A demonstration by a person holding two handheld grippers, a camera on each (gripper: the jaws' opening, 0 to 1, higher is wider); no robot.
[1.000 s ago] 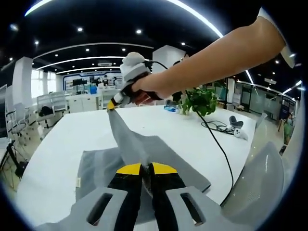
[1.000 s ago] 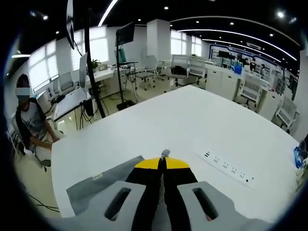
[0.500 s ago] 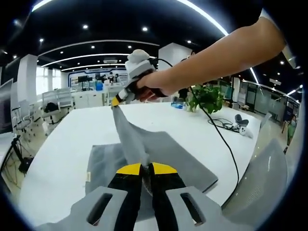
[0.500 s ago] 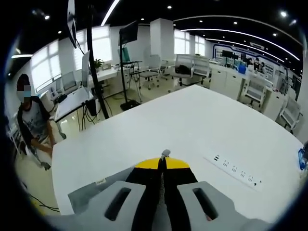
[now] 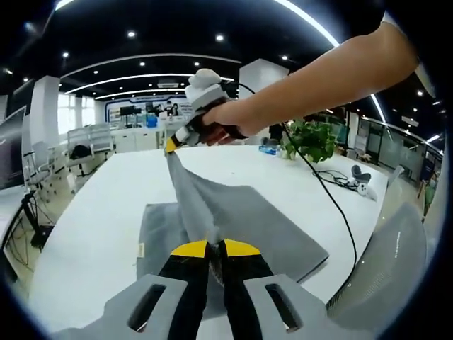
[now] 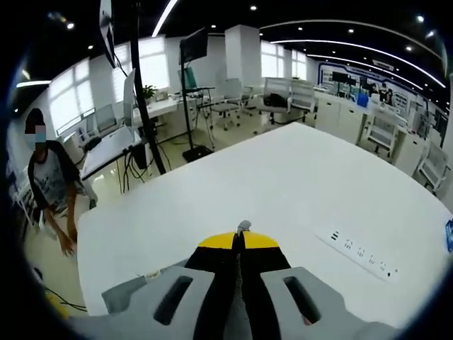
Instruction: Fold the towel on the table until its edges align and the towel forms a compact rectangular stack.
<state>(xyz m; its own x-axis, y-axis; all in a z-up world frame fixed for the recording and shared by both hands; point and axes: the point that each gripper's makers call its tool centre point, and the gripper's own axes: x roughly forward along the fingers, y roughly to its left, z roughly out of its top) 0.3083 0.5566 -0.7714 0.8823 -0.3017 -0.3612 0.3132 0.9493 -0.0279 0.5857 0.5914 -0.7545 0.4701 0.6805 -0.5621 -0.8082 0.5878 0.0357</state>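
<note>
In the left gripper view, my left gripper [image 5: 215, 247] is pinched on the grey towel [image 5: 269, 230], whose lower layer lies flat on the white worktop [image 5: 92, 219]. My right gripper [image 5: 172, 144], held in my hand [image 5: 219, 124], lifts a far corner, so a taut ridge runs between both grippers.

In the right gripper view, my right gripper [image 6: 241, 235] is pressed together on a scrap of towel [image 6: 243, 226] above the worktop [image 6: 283, 177]; a power strip [image 6: 361, 251] lies right.

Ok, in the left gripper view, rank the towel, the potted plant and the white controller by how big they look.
1. Towel, largest.
2. Potted plant.
3. White controller, smallest.
The plant and controller lie farther from the camera, so this ranks apparent size only.
</note>
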